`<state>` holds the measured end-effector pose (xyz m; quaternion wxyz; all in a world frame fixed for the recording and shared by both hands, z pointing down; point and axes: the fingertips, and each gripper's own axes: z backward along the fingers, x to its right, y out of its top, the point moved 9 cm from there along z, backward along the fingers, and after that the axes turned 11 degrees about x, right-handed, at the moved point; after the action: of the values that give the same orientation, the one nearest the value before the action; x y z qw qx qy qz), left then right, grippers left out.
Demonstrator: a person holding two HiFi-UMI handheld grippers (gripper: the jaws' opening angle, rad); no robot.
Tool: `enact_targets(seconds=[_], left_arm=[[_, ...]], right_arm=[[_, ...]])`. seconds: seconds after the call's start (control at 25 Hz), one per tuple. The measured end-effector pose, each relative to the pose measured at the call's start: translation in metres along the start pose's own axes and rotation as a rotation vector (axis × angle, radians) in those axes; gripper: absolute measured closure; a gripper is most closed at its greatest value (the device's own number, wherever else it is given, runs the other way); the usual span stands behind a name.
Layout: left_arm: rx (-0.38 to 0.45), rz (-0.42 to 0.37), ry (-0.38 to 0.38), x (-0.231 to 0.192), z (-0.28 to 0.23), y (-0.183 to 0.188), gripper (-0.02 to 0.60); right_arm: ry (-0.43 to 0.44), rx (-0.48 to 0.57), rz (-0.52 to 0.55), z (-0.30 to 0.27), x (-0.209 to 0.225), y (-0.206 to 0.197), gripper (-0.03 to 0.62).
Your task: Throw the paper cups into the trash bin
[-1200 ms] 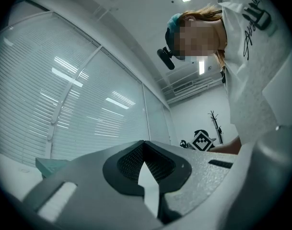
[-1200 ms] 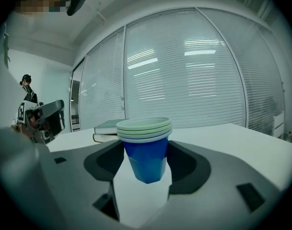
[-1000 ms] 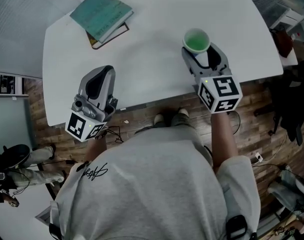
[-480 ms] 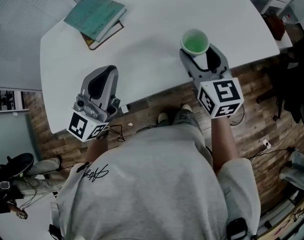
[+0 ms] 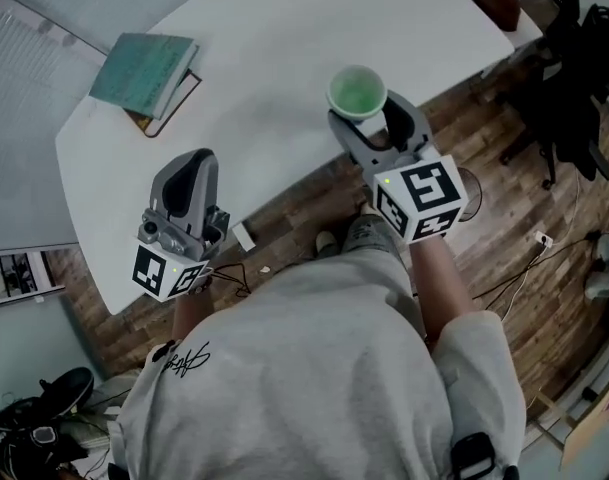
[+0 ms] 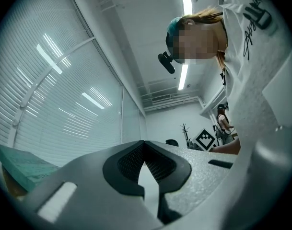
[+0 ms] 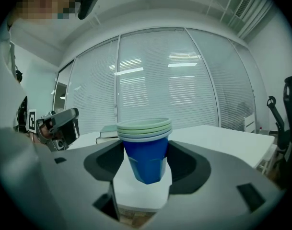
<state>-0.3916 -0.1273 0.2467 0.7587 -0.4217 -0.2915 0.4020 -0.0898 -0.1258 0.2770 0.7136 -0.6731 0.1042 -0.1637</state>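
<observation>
A stack of paper cups, blue outside with pale green rims, hangs upright between the jaws of my right gripper, which is shut on it. The cups are held above the near edge of the white table. My left gripper hovers over the table's near left edge with its jaws together and nothing between them; its view tilts up at the ceiling and the person. No trash bin shows in any view.
A teal book lies on another book at the table's far left corner, also seen as the books. Wooden floor with cables lies below. A dark office chair stands at the right. Blinds cover the windows.
The head view has swung, so the table now lies slanted and farther up left. My right gripper carries the cups back toward the table's near edge. The left gripper keeps its place.
</observation>
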Motion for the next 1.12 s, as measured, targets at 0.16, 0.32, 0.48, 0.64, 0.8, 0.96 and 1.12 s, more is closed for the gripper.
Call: enact_targets(seconds=[0.16, 0.32, 0.48, 0.64, 0.8, 0.96, 1.12], left_arm=[[0.006, 0.031, -0.051, 0.005, -0.009, -0.008, 0.578], [0.013, 0.061, -0.106, 0.009, -0.022, -0.018, 0.578], [0.026, 0.102, -0.168, 0.012, -0.034, -0.025, 0.578], [0.048, 0.125, -0.221, 0.015, -0.051, -0.030, 0.578], [0.048, 0.134, -0.248, 0.015, -0.062, -0.031, 0.578], [0.063, 0.159, -0.241, 0.022, -0.074, -0.033, 0.578], [0.044, 0.161, -0.259, 0.025, -0.085, -0.041, 0.578]], right_arm=[[-0.026, 0.016, -0.011, 0.017, -0.003, 0.001, 0.310], [-0.070, 0.044, -0.018, 0.032, -0.004, 0.004, 0.310], [-0.120, 0.076, -0.031, 0.044, -0.006, 0.006, 0.311], [-0.156, 0.105, -0.021, 0.056, -0.004, 0.017, 0.312], [-0.172, 0.130, 0.001, 0.066, -0.003, 0.021, 0.312], [-0.181, 0.132, 0.023, 0.085, 0.003, 0.029, 0.310], [-0.198, 0.159, 0.029, 0.093, 0.009, 0.036, 0.310]])
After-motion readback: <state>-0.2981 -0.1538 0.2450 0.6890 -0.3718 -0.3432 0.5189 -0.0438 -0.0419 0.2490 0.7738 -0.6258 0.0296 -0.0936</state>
